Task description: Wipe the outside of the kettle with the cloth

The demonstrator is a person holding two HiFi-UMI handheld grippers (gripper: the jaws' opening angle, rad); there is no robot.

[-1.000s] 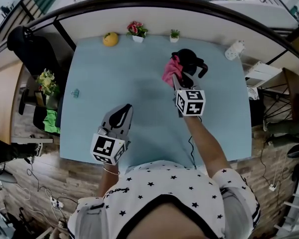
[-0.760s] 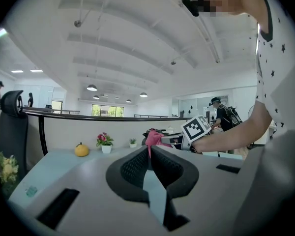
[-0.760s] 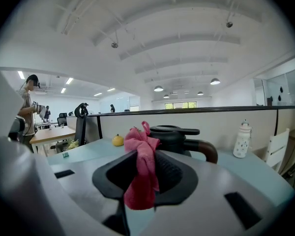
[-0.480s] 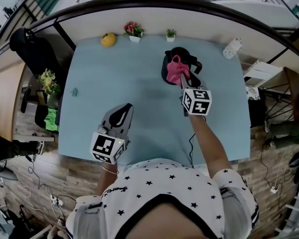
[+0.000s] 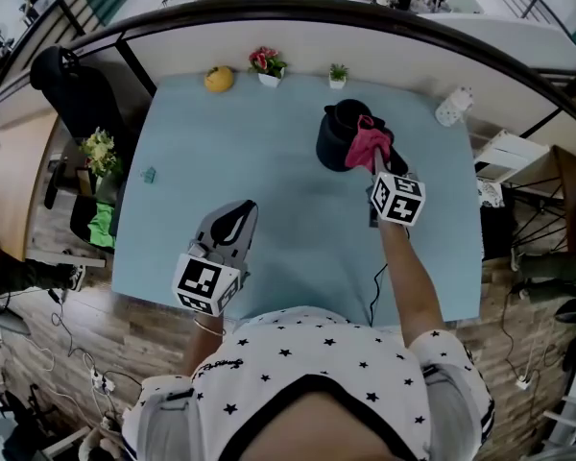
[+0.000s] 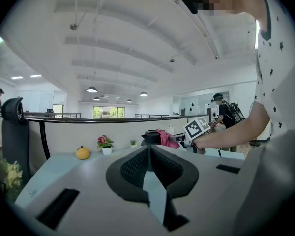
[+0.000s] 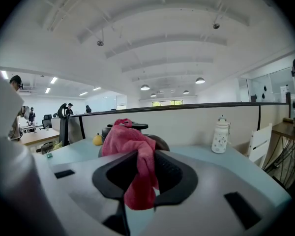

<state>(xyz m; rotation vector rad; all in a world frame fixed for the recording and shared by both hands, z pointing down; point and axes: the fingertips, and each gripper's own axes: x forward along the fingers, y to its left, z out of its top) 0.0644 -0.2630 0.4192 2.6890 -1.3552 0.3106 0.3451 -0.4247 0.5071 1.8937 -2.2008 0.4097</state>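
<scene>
A black kettle [image 5: 340,134] stands on the far part of the pale blue table [image 5: 221,161]. My right gripper [image 5: 374,161] is shut on a pink cloth [image 5: 367,144], which lies against the kettle's right side. In the right gripper view the cloth [image 7: 132,154] hangs bunched between the jaws, with the kettle [image 7: 119,128] mostly hidden behind it. My left gripper [image 5: 232,221] hovers shut over the table's near left, holding nothing. The left gripper view shows the kettle [image 6: 151,137] and cloth [image 6: 166,138] far ahead.
Along the far edge sit a yellow fruit [image 5: 219,79], a small pot of red flowers [image 5: 268,64] and a tiny green plant [image 5: 337,73]. A white jar [image 5: 453,106] stands at the far right corner. A small teal item [image 5: 149,174] lies near the left edge.
My right gripper has carried the pink cloth from the kettle's left side across its top to its right side. The left gripper has stayed where it was.
</scene>
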